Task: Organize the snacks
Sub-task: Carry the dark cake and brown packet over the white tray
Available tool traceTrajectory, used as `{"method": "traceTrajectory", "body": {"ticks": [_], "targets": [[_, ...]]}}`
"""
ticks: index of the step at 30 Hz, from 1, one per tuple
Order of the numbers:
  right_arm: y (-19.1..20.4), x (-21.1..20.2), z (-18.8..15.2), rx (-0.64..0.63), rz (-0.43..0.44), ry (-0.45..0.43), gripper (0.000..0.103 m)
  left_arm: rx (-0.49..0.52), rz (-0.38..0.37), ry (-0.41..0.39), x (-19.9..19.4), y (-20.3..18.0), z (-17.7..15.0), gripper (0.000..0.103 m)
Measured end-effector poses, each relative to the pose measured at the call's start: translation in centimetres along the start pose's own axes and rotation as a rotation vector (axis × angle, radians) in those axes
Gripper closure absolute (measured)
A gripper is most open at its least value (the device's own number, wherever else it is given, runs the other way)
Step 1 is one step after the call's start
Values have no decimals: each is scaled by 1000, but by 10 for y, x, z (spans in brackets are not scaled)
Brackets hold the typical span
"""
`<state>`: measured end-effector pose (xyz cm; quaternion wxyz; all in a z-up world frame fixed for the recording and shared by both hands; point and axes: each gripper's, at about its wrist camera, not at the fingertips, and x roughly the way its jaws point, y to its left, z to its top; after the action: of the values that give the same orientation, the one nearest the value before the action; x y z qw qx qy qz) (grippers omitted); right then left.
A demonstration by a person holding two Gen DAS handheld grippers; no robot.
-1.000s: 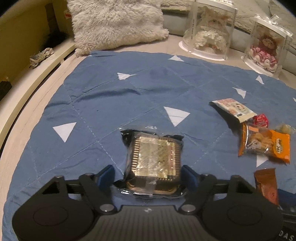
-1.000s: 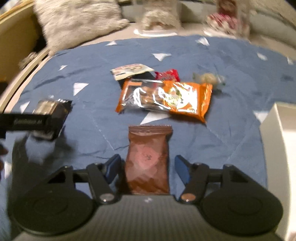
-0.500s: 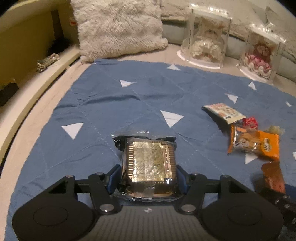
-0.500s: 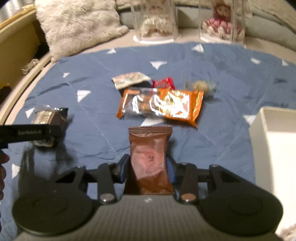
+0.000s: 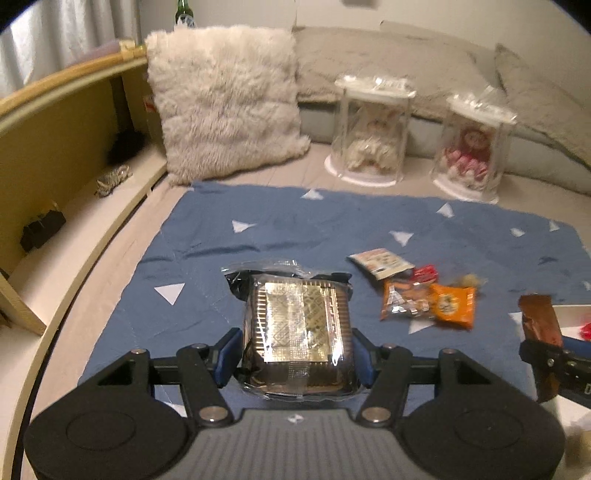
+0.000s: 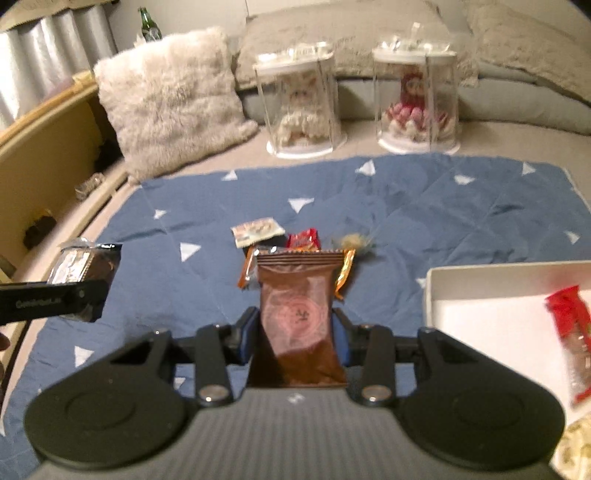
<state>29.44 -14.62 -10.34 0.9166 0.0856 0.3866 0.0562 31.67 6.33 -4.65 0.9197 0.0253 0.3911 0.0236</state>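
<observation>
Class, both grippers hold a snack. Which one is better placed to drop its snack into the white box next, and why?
Right. The right gripper, clamping the brown packet, sits beside the white box; the left gripper with its gold tray snack is farther left.

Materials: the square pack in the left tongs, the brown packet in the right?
Square pack: glossy clear plastic film, going by the glare, over what looks like a ridged gold foil or plastic tray. Brown packet: apparently matte plastic film, with a crimped top seal.

Fluffy pillow, 2 cased dolls, green bottle behind.
</observation>
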Motion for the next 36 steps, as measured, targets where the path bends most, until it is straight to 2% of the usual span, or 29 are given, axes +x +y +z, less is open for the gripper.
{"method": "traceTrajectory", "body": {"ticks": [8, 19, 29, 36], "targets": [[-24, -54, -1, -26, 3, -60, 56, -16, -31, -52, -52, -30, -8, 41], [-78, -116, -13, -4, -33, -112, 56, 1, -91, -115, -96, -89, -22, 41], [-137, -137, -23, 65, -81, -109, 56, 19, -209, -111, -93, -150, -31, 41], [-182, -132, -35, 134, -139, -77, 56, 46, -330, -37, -63, -207, -35, 41]]}}
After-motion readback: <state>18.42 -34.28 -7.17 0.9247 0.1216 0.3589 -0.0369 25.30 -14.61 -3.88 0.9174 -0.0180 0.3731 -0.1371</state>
